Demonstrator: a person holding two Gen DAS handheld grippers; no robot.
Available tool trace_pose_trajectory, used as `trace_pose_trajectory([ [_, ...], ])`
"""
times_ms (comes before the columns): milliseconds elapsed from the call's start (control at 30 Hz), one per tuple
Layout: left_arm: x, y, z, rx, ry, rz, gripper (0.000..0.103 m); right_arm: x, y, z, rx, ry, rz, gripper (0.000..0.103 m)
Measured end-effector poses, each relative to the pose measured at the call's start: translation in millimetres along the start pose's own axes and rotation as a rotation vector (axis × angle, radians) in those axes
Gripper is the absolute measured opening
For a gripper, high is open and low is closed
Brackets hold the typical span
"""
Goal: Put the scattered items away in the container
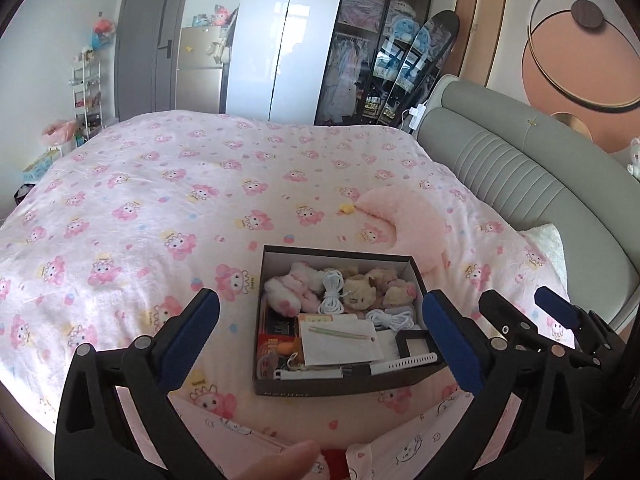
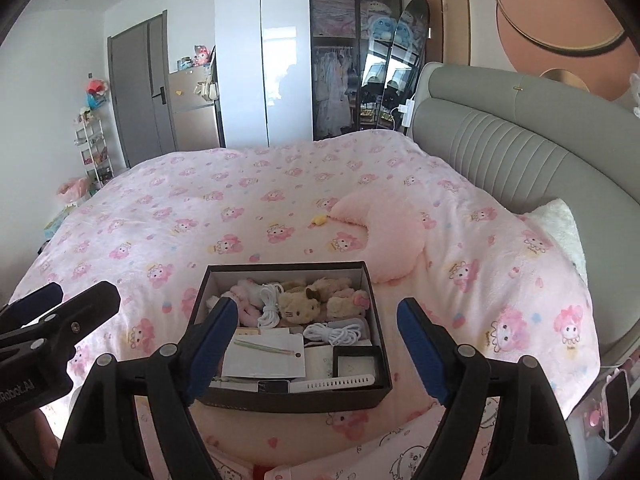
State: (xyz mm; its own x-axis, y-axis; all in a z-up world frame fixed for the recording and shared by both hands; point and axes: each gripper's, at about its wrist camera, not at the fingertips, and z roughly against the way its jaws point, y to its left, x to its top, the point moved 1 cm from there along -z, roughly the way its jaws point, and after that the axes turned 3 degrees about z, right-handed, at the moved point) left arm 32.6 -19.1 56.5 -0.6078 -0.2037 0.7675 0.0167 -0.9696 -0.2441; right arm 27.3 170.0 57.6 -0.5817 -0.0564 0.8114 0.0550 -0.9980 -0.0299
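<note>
Grippers first: left gripper (image 1: pixel 320 334) and right gripper (image 2: pixel 318 346) both spread wide, nothing between the pads, both hanging above the near end of the shoebox (image 1: pixel 414 266) and angled down at it. Box sits on the bed (image 1: pixel 160 200) just past the person's lap, and looks packed: white watch strap (image 1: pixel 404 361) along the near wall, paper envelope (image 1: pixel 340 340), two coiled white cords (image 1: pixel 332 292), plush toys (image 1: pixel 360 292) at the far end. Judgement: tidy looks nearly done; only loose candidate is the small yellow item (image 1: pixel 347 209) beyond the box, touching the tip of the pink crescent cushion (image 1: pixel 400 216). To finish well, reach over the box rather than through it, approach the yellow thing from the open bed side so the cushion isn't pinched, and drop it in a gap. Hard to tell: what the yellow item is (too small), what lies under the envelope, and the bed's near edge, cut off by both grippers.
</note>
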Motion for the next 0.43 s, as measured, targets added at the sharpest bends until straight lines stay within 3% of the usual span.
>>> trace_pose_trajectory([
  [433,-25.9,1.7,18.5,0.006,0.007,-0.014,0.102,-20.4,8.2,31.3,-0.016,-0.011,0.013,0.082],
])
